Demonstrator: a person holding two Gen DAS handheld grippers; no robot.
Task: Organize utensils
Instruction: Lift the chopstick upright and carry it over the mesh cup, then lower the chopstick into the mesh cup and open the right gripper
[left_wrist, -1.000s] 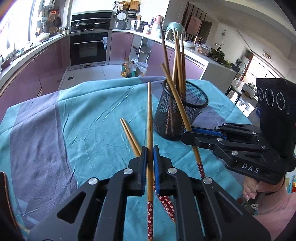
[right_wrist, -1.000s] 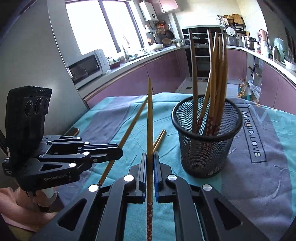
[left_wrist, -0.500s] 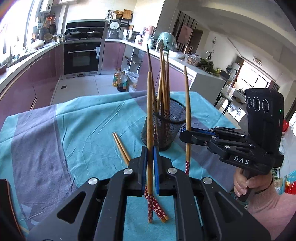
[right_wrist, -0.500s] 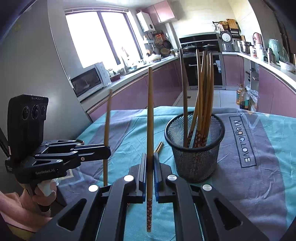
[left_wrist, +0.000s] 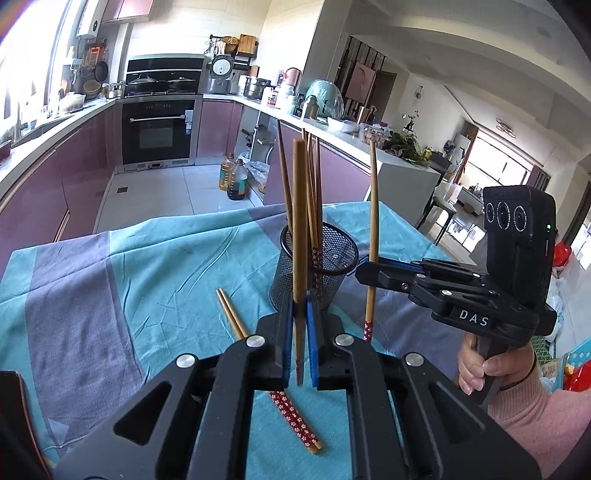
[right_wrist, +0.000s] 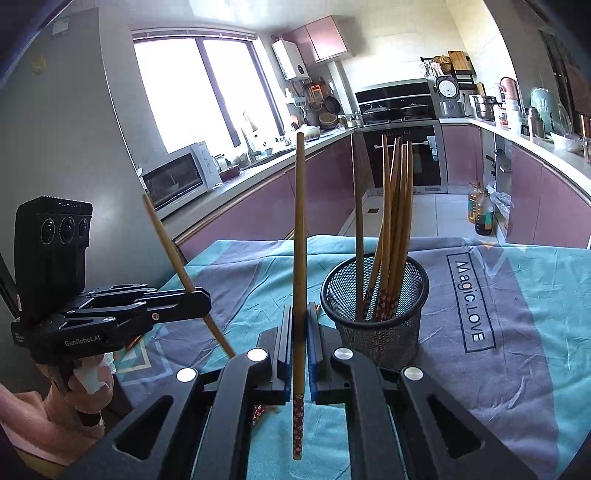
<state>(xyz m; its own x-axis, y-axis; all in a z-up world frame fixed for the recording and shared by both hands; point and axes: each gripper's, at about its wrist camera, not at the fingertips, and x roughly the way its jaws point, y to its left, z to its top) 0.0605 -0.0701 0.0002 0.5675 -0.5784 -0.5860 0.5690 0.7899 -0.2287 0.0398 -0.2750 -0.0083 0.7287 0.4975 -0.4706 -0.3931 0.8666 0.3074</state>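
On the teal and grey tablecloth (left_wrist: 155, 280) stands a black wire-mesh cup (left_wrist: 332, 258), round and upright, with a bundle of bamboo chopsticks (right_wrist: 397, 229) standing in it; their red flower-patterned ends sit at the bottom and their plain ends lean together well above the rim. From the right wrist camera about five or six sticks can be made out in the cup; the exact count is hard to tell.

The left gripper (left_wrist: 300, 332) is clamped on a single bamboo chopstick (left_wrist: 300, 229), pinched between its blue pads and held nearly upright, plain end up, just in front of the mesh cup. The right gripper (right_wrist: 300, 343) is likewise closed on its own chopstick (right_wrist: 300, 236), upright, with the red patterned end hanging below the pads. In the left wrist view this right-hand stick stands just to the right of the cup, clear of its rim.

A loose pair of chopsticks (left_wrist: 236, 325) lies flat on the cloth beside the cup, patterned ends toward the camera, partly hidden under the left gripper. A hand in a pink sleeve (left_wrist: 480, 369) grips the right tool's handle.
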